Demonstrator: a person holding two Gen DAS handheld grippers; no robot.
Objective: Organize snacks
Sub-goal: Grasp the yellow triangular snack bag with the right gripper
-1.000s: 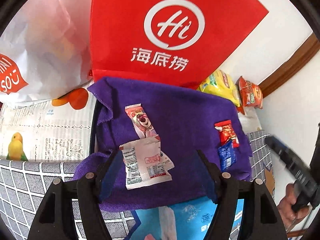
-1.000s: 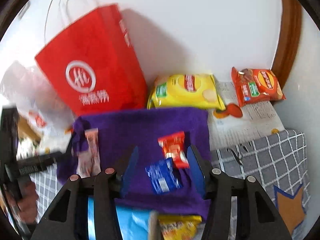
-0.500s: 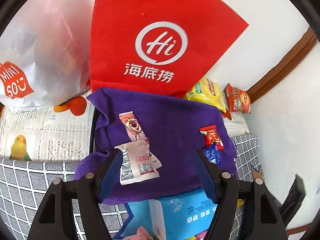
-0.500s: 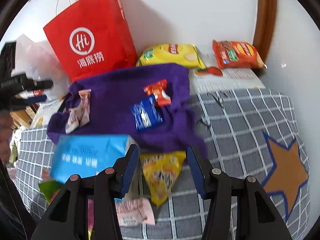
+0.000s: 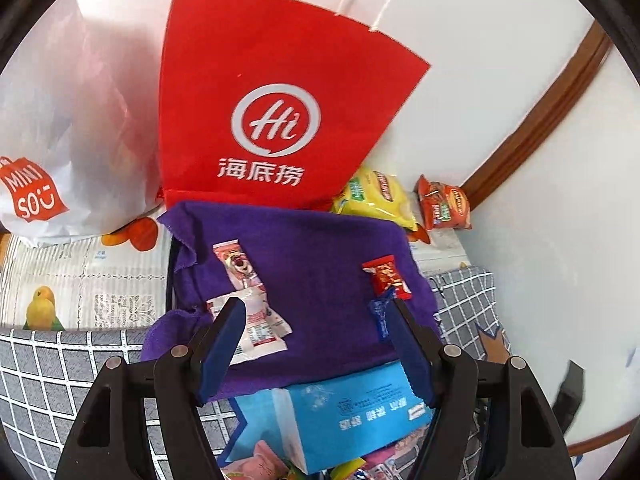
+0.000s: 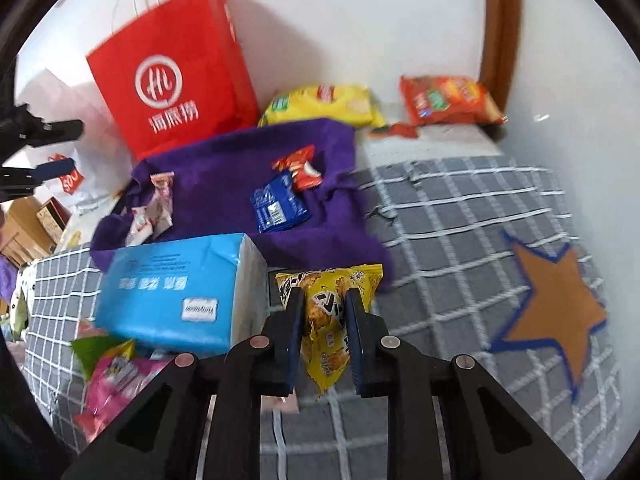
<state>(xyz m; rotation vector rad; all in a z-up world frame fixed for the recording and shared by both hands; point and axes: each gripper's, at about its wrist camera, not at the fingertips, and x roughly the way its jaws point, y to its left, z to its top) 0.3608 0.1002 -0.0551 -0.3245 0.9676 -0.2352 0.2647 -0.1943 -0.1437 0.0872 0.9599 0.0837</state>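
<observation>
A red paper bag (image 5: 276,120) with white handles is stood against the white wall (image 5: 480,60). A white plastic bag (image 5: 60,152) is seen beside it. A grey checked cover (image 6: 460,216) with an orange star (image 6: 556,300) is spread below, and a brown wooden trim (image 6: 500,24) is seen at the corner.

Left gripper (image 5: 316,320) fingers apart above purple cloth (image 5: 320,248); white snack packet (image 5: 256,324) beside left finger.

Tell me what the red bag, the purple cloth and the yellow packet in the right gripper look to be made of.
Red bag: likely matte paper, with crisp folded edges and thin white cord handles.
Purple cloth: soft, fuzzy fabric, perhaps microfibre or terry; it rumples and has a frayed-looking edge.
Yellow packet: glossy printed plastic film, crinkled, with a crimped seal along its top; the right gripper pinches it.
</observation>
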